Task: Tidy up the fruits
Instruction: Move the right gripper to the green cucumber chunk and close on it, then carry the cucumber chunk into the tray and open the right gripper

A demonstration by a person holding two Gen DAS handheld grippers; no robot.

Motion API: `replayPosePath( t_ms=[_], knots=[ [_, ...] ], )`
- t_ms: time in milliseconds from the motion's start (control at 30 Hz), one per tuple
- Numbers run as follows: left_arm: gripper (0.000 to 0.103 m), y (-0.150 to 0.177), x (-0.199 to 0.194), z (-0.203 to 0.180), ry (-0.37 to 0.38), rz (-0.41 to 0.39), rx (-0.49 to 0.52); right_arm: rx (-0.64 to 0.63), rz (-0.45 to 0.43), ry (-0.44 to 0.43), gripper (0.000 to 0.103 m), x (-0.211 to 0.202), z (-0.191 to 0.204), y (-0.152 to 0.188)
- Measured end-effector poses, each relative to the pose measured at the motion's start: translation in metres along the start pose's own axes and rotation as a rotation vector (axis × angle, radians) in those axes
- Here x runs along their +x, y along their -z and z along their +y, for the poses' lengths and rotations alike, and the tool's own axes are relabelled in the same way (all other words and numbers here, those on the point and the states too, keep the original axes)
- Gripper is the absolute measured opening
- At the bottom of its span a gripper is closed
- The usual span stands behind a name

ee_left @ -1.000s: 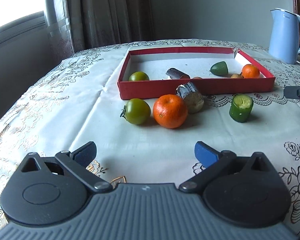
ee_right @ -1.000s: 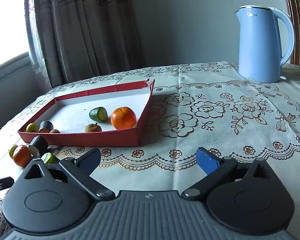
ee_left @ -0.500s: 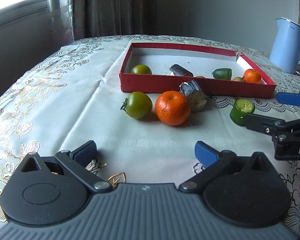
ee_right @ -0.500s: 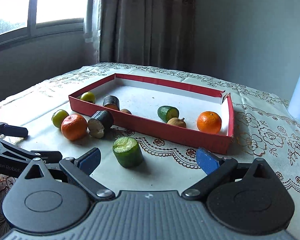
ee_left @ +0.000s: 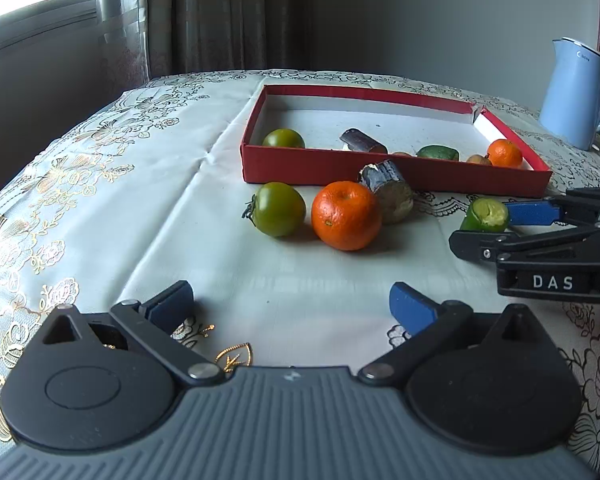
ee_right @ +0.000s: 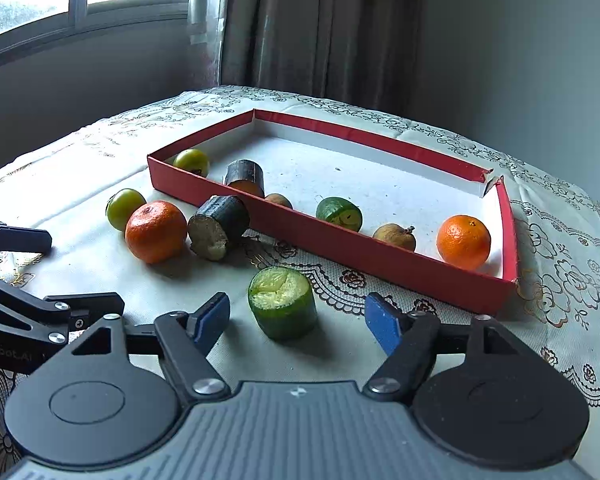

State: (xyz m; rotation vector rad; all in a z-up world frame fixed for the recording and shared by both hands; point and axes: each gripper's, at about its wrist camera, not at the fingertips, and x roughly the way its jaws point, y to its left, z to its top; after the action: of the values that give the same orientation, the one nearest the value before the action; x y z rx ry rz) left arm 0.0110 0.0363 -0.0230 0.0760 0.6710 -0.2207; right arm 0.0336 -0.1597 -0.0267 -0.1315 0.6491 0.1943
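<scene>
The right gripper (ee_right: 296,318), fingers spread, flanks the short green cucumber stub (ee_right: 283,303) at frame centre without touching it, just before the shallow red cardboard tray (ee_right: 380,248). The left gripper (ee_left: 290,302), also spread wide, hangs low over bare tablecloth (ee_left: 140,208).
</scene>
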Motion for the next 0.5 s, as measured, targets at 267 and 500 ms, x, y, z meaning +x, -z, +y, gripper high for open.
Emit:
replayPosePath(
  t_ms=[267, 500],
  knots=[
    [0.103, 0.000, 0.000, 0.000, 0.000, 0.000, 0.000, 0.031, -0.008, -0.021, 0.034, 0.000, -0.005, 0.000],
    [0.103, 0.000, 0.000, 0.001, 0.000, 0.000, 0.000, 0.070, -0.044, -0.017, 0.033, -0.007, -0.011, 0.001]
  ],
)
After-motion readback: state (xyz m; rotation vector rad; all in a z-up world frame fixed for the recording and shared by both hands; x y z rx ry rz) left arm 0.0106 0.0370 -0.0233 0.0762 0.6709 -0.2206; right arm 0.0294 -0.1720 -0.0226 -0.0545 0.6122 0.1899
